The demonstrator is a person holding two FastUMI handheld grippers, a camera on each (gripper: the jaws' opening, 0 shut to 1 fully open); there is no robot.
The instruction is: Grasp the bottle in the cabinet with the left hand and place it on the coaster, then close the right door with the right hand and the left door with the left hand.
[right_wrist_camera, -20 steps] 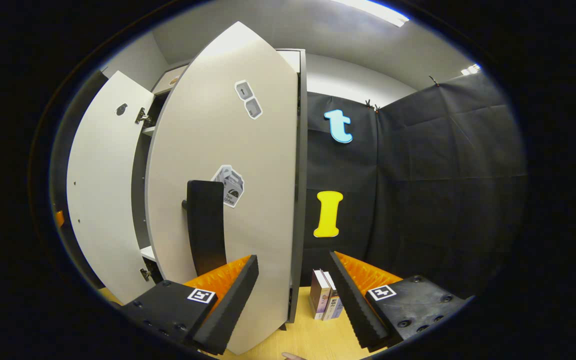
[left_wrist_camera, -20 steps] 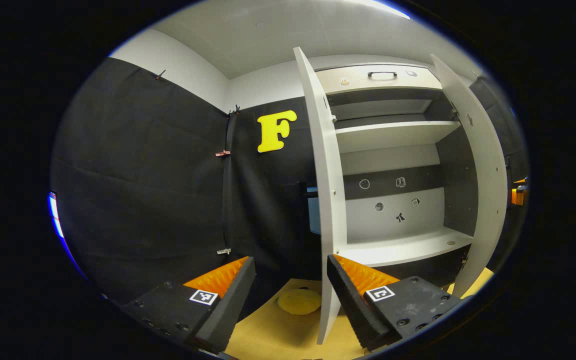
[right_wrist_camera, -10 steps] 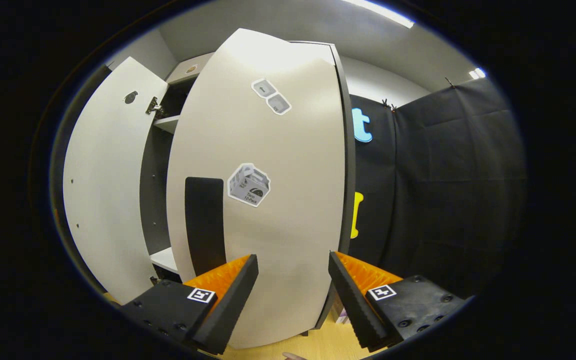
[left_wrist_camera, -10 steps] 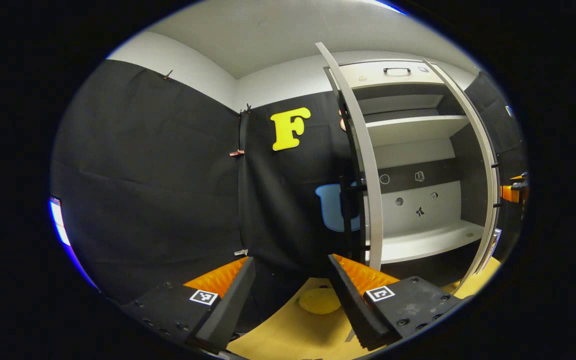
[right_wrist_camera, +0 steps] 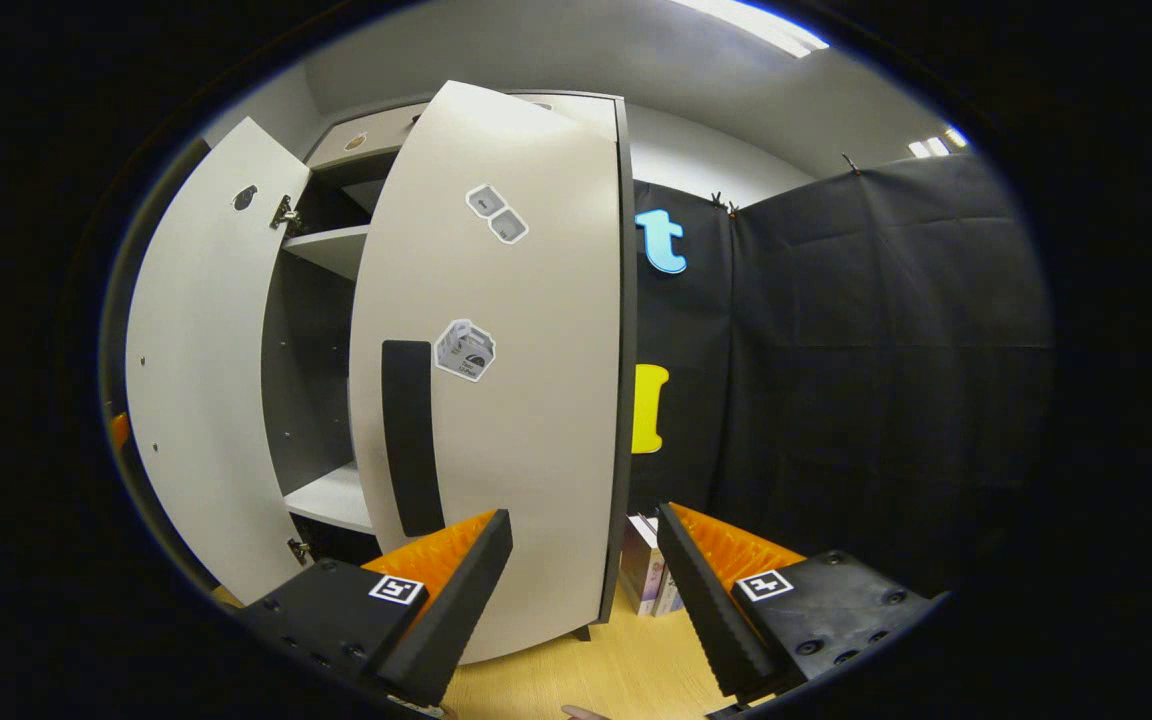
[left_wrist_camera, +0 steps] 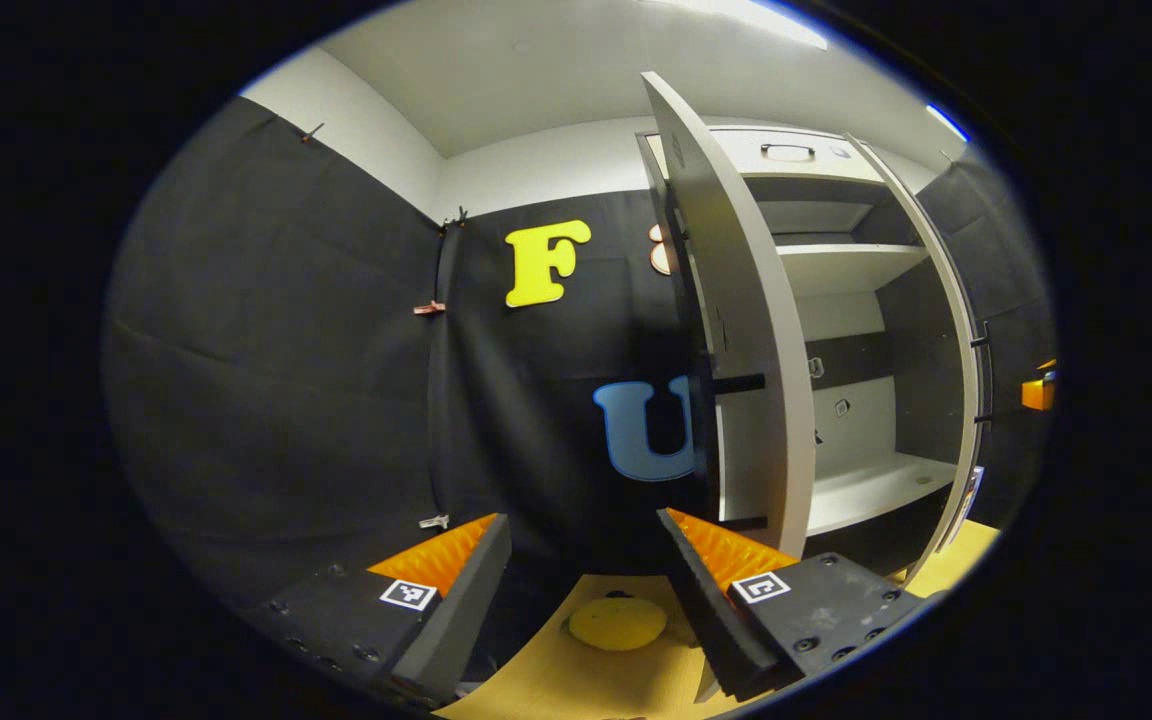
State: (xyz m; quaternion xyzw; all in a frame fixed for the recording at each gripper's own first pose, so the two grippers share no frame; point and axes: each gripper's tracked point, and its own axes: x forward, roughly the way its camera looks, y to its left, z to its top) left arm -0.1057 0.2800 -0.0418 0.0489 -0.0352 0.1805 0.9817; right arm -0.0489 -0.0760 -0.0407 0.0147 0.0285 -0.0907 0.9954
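Door-closing stage, I'd say: the cabinet shelves (left_wrist_camera: 866, 490) sit bare, bottle not visible to me. Right gripper (right_wrist_camera: 584, 540) gapes wide, empty, before the right door (right_wrist_camera: 526, 400); left gripper (left_wrist_camera: 584, 545) likewise beside the left door (left_wrist_camera: 751, 330). Next: push the right door shut.

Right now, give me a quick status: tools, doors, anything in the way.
Left tool open, empty. Right tool open, empty, facing the right door. Both doors ajar, left door too. Coaster bare, no bottle seen.

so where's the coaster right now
In the left gripper view, the yellow coaster lies on the wooden table, low centre, between the open left gripper fingers, left of the cabinet door.
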